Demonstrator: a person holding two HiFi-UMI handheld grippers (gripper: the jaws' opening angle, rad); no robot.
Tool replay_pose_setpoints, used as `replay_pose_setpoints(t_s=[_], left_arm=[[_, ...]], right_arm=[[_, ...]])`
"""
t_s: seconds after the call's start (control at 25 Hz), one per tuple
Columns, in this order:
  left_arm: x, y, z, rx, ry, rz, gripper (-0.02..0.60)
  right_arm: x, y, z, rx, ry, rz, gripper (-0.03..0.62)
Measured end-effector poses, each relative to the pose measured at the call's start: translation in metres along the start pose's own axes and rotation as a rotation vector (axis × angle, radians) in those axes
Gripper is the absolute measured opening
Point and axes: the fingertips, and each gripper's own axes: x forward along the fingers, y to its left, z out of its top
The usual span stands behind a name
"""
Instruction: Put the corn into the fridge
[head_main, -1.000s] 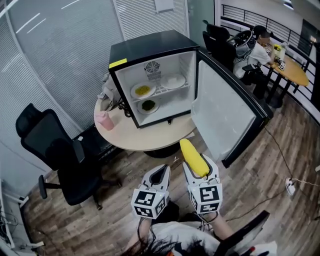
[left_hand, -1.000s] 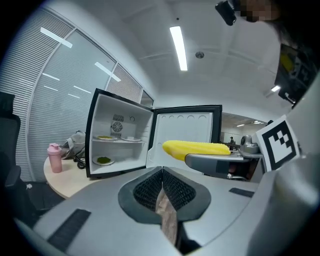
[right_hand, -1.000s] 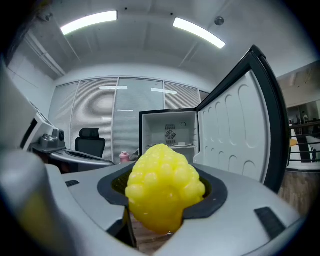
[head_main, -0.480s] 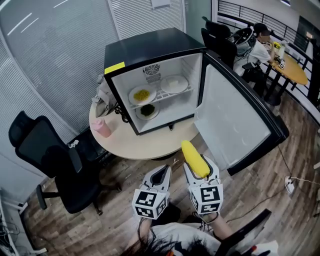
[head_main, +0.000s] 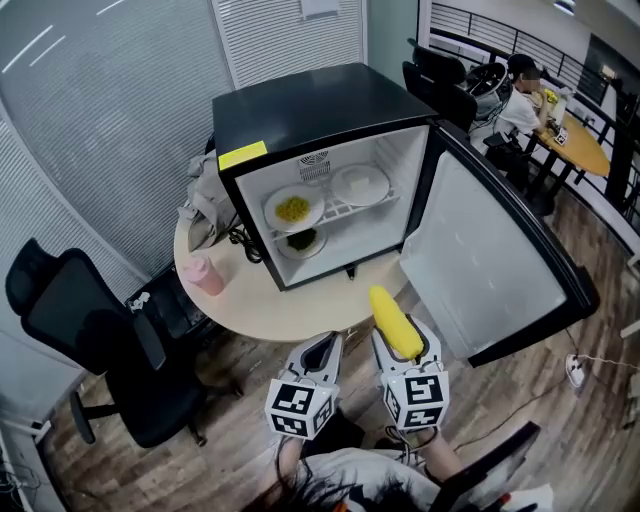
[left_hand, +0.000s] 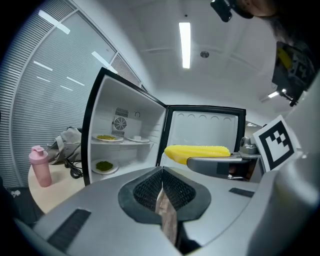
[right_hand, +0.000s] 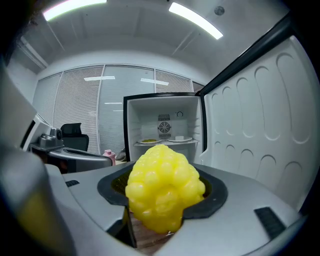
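Far left, by the blinds: black office chair (head_main: 90, 350), its back cut off by the edge of the head view.
Grey bag (head_main: 200, 205): slumped on the tabletop (head_main: 300, 310) against the fridge's left wall; its far side is hidden.
Pink bottle (head_main: 205, 275): upright, near the tabletop's left rim.
Fridge (head_main: 310, 110): small, black, standing open on the round tabletop, with a yellow sticker (head_main: 243, 155) on its top front edge.
Upper shelf: plate of yellow food (head_main: 293, 209) on the left, white plate (head_main: 360, 184) on the right; what lies on the white one is too small to tell.
Lower level: plate of green food (head_main: 300, 240), half hidden under the shelf.
Left gripper (head_main: 318, 348): fingers clenched together, nothing between them.
Right gripper (head_main: 403, 340): fingers grasping the corn.
Corn (head_main: 395, 322): bright yellow knobbly cob, held in the air in front of the tabletop, tip pointing at the open fridge; its rear end is buried between the fingers.
Fridge door (head_main: 500, 270): swung wide to the right, with a white inner lining.
Far right: seated person (head_main: 515, 100) at a separate round table, well apart.
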Motion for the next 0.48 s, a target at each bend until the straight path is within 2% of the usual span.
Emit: replay_pose_setpoints(t_s=[0.48], left_arm=[[0.000,0.038,-0.003,-0.006,0.002,-0.076,0.011]], right_arm=[[0.025,0.015,-0.002,0.033,0.022,-0.084,0.261]])
